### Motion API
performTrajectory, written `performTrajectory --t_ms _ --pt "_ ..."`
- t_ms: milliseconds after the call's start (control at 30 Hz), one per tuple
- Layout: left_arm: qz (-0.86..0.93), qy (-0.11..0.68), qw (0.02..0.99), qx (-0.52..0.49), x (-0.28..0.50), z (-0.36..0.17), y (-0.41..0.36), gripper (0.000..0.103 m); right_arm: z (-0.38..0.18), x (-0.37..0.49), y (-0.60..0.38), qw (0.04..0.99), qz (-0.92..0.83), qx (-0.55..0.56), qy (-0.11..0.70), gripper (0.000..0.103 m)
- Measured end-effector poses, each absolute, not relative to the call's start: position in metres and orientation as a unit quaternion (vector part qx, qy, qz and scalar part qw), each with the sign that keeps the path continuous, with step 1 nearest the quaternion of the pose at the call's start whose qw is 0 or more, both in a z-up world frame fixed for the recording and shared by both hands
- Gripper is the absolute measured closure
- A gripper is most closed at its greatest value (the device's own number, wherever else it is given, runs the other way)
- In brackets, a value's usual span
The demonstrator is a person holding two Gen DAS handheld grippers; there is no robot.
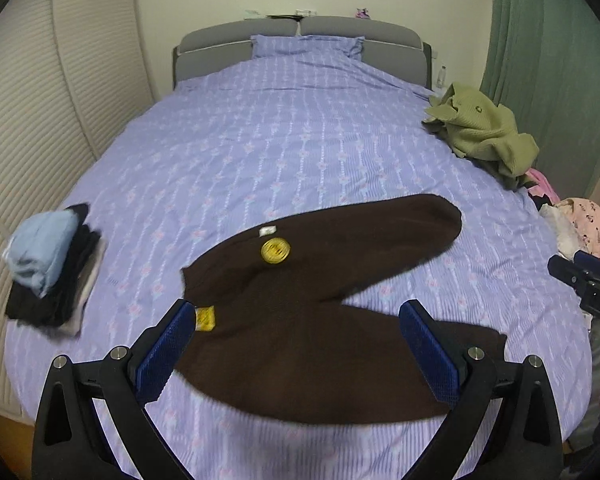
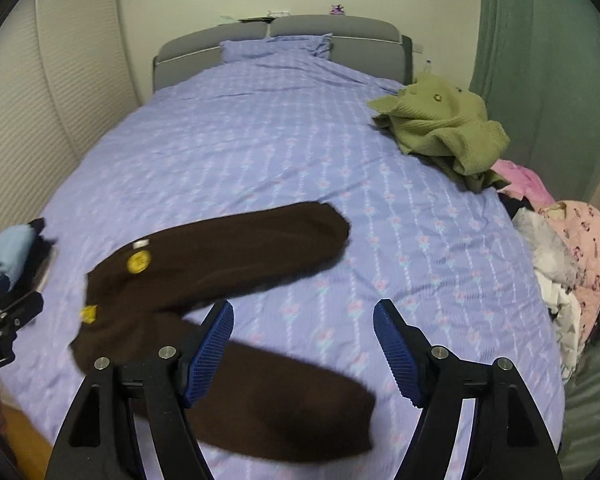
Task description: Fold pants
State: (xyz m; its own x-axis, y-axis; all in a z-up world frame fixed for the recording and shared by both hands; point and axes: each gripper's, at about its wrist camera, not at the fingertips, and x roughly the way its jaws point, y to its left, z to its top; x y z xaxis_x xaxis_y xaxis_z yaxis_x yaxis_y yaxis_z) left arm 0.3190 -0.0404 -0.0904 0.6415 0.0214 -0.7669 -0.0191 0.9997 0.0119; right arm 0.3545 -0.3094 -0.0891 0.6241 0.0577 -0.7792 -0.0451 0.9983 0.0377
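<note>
Dark brown pants (image 1: 312,312) lie flat on the purple bed (image 1: 260,152), waist to the left with yellow tags, legs spread in a V to the right. My left gripper (image 1: 296,312) is open above the waist and crotch, holding nothing. In the right wrist view the pants (image 2: 220,264) lie left of centre. My right gripper (image 2: 304,320) is open and empty above the gap between the legs, near the nearer leg. Each gripper shows at the edge of the other's view: the right one (image 1: 588,284) and the left one (image 2: 8,316).
A stack of folded clothes (image 1: 48,268) sits at the bed's left edge. A crumpled green garment (image 1: 484,128) lies at the right edge, with pink and white clothes (image 2: 572,248) piled nearer. A pillow (image 1: 306,44) and grey headboard are at the far end.
</note>
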Motion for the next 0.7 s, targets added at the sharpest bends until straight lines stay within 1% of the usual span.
performTrajectory --t_ms 333,500,600,700 --pt "0.053 0.436 0.898 0.011 0.233 -0.09 0.017 0.0 -0.09 0.282 -0.284 0.892 0.025 0.017 0.452 0.03" --pt "0.054 0.455 0.889 0.007 0.217 -0.11 0.042 0.0 -0.097 0.255 -0.258 0.888 0.019 0.012 0.46 0.03" --pt "0.037 0.48 0.877 -0.016 0.216 -0.124 0.06 0.0 -0.111 0.244 -0.242 0.87 0.01 0.023 0.493 0.03" --pt "0.028 0.491 0.871 -0.017 0.218 -0.136 0.08 0.0 -0.124 0.229 -0.231 0.86 -0.021 0.032 0.51 0.03"
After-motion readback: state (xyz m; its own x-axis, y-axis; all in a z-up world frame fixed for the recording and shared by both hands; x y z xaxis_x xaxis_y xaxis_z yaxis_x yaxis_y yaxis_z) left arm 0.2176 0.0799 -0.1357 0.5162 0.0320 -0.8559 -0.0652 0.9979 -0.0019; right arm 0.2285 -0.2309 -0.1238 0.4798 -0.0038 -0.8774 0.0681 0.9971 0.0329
